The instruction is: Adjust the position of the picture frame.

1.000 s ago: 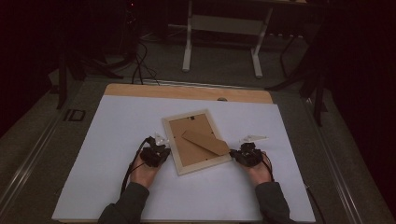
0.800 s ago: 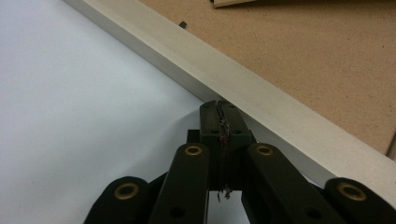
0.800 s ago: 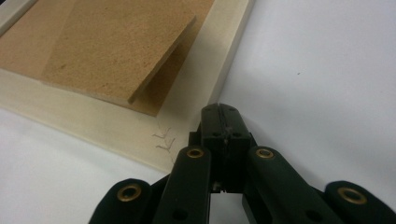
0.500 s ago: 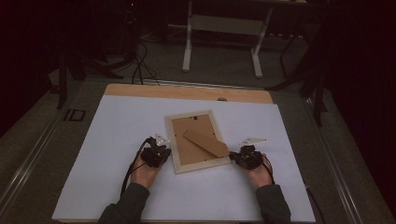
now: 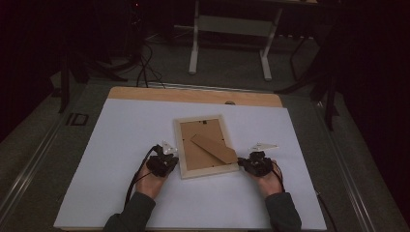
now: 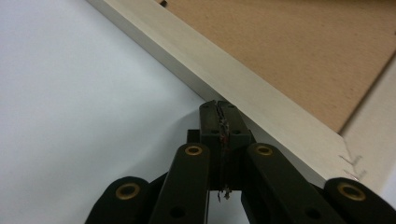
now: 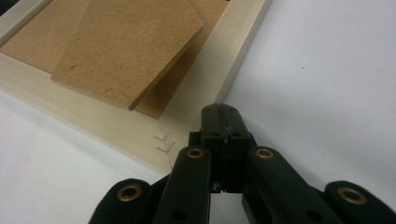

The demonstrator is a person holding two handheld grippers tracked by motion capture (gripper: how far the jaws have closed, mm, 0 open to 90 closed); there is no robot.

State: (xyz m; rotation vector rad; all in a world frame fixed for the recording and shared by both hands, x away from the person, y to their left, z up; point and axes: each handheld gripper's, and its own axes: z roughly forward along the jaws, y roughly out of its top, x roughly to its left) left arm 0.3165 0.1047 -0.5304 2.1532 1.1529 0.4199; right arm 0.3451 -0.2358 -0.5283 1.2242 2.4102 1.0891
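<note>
Wooden and pale, the picture frame (image 5: 205, 145) lies face down on the white table cover (image 5: 121, 140), near the middle, with its brown stand flap (image 5: 214, 148) on top. Its long side runs from near to far, tipped a little to the left. I have my left gripper (image 5: 167, 153) at its near left corner and my right gripper (image 5: 244, 163) at its near right corner. Both are pinched closed on nothing, tips at the frame's edge. The room is dark, with a grey floor (image 5: 338, 135).

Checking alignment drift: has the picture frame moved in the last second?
Yes: the picture frame has turned slightly clockwise, its far edge now nearer parallel to the table's wooden edge.
</note>
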